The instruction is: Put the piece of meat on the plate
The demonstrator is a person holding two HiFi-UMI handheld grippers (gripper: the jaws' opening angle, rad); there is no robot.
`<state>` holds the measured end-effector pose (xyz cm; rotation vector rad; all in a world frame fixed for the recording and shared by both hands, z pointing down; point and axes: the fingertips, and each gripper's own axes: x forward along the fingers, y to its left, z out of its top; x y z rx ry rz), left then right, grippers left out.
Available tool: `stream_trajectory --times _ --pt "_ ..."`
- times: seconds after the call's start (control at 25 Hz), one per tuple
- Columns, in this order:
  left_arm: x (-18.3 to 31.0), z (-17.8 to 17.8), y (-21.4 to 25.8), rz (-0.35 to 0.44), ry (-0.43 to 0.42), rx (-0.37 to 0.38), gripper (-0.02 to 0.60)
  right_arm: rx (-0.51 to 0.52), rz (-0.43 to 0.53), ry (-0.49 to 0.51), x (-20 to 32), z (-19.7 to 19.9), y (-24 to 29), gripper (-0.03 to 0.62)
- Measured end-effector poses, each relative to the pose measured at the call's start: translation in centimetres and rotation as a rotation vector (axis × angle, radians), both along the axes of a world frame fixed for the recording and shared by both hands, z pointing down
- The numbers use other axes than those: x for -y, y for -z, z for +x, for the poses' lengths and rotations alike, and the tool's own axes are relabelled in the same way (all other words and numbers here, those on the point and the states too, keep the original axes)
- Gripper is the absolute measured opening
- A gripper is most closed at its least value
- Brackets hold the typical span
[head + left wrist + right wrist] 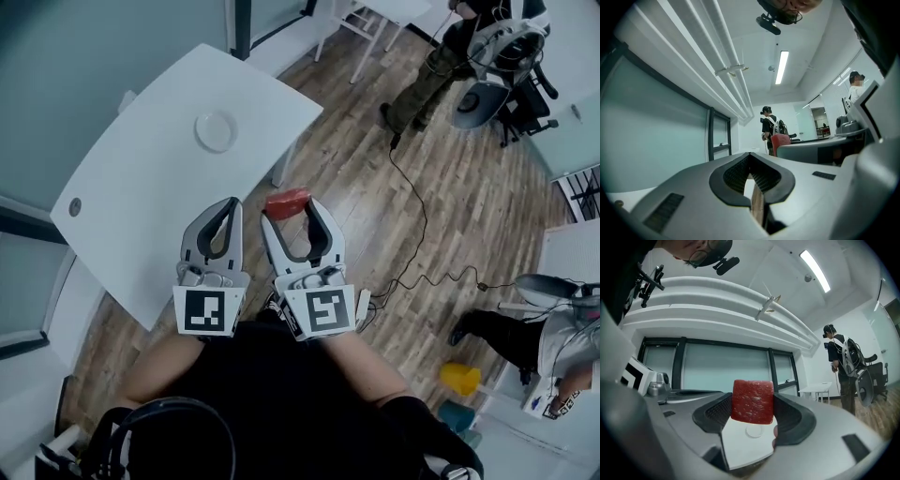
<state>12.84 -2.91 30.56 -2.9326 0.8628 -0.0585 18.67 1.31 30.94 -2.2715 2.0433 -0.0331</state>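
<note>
A red, blocky piece of meat is clamped at the tips of my right gripper, held over the wooden floor just off the white table's right edge. In the right gripper view the meat fills the gap between the jaws, and the small white round plate shows below it on the table. In the head view the plate lies in the table's middle, ahead and to the left of both grippers. My left gripper is over the table's near corner, its tips touching with nothing between them.
A person stands at the far right beside a chair, and a black cable trails over the wooden floor. Another person and a yellow object are at the lower right. A second white table stands at the back.
</note>
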Motion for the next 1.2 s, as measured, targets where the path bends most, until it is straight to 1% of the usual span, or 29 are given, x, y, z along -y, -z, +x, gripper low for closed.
stream_trajectory --times 0.2,0.32,0.48,0.64,0.84,1.04,1.2 --pt "0.2 1.0 -1.0 -0.007 0.047 -0.007 -0.002 -0.003 -0.004 0.036 0.4 1.3 -0.8 0.278" --pt "0.3 1.1 -1.7 -0.013 0.065 0.005 -0.002 0.005 -0.009 0.053 0.6 1.5 -1.5 0.278" --pt "1.1 2.4 -0.5 0.0 0.079 0.007 -0.002 0.016 -0.008 0.071 1.4 2.9 -0.6 0.278" --pt "2.0 2.4 -0.1 -0.005 0.083 0.02 -0.002 0.025 -0.016 0.086 2.5 2.8 -0.3 0.278" --pt "5.8 2.4 -1.0 -0.031 0.094 0.012 -0.001 0.008 -0.058 0.089 6.2 3.1 -1.3 0.278" --pt "9.7 3.3 -1.5 -0.04 0.095 0.0 -0.002 -0.01 -0.08 0.099 10.0 3.9 -1.8 0.278" --pt "12.6 3.9 -1.6 -0.045 0.095 -0.008 -0.002 -0.016 -0.073 0.12 13.3 4.3 -1.8 0.278"
